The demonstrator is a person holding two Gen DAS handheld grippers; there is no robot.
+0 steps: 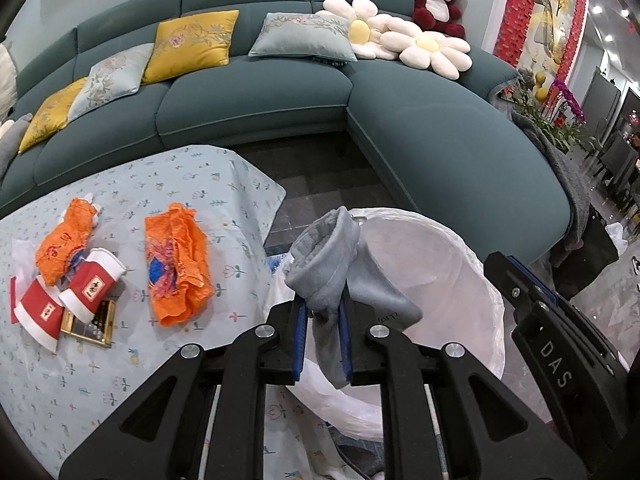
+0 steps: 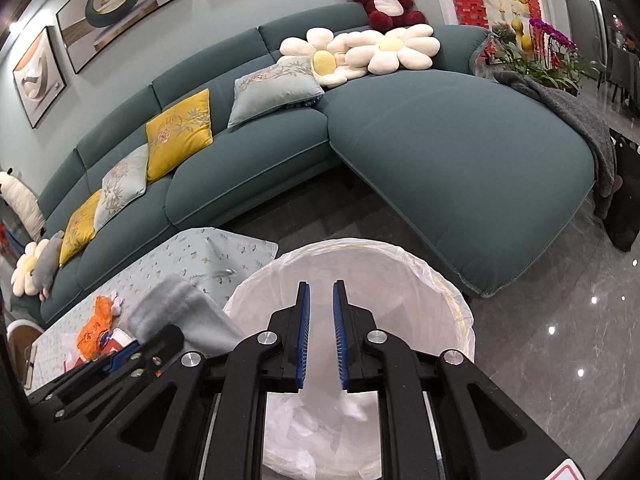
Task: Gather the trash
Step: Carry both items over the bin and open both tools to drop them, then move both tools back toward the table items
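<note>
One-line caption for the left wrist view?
Left gripper holds a grey fabric sock over the white-lined trash bin.

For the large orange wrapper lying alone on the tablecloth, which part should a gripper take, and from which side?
Judging by its pose, take the orange wrapper from above at a raised wrinkled ridge near its middle. It lies flat on the tablecloth, so its edges offer little to pinch, while the crumpled folds stand up.

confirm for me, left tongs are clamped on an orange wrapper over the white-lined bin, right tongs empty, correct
Not quite. The left tongs are clamped on a grey sock, not an orange wrapper; the left wrist view shows it over the white-lined bin. The right tongs are empty.
</note>
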